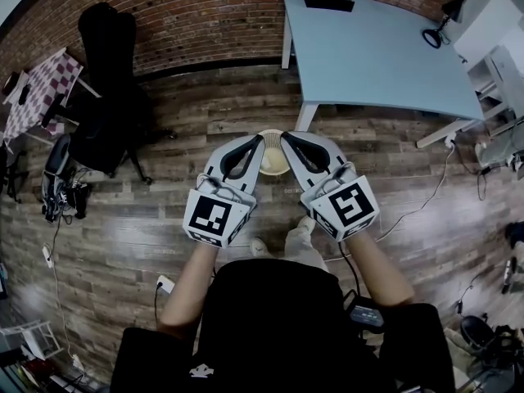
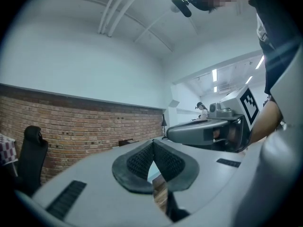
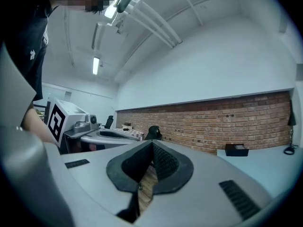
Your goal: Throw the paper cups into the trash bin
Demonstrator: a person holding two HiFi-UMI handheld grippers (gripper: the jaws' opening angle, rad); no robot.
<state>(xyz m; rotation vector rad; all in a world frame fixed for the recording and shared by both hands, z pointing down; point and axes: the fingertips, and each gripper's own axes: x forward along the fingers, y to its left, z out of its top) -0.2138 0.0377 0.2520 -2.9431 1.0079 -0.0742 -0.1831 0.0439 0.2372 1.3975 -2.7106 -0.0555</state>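
Both grippers are held out level in front of the person's body, above the wooden floor [image 1: 205,129]. The left forearm [image 1: 190,281] and the right forearm [image 1: 378,264] are stretched forward and angled inward, so that the two tips are brought near each other. The left gripper [image 1: 252,144] is carried on the left and the right gripper [image 1: 291,142] on the right, each with its marker cube turned up towards the head camera.

The left gripper's fingers [image 2: 137,162] are pressed together, and nothing is clamped between them. The right gripper's fingers [image 3: 163,162] are likewise closed on nothing.

A pale round paper cup [image 1: 273,158] is seen from above between the two grippers' tips. Whether it is touched by them cannot be told. A light blue worktop [image 1: 377,56] is set far to the right, near the brick wall [image 1: 205,15].
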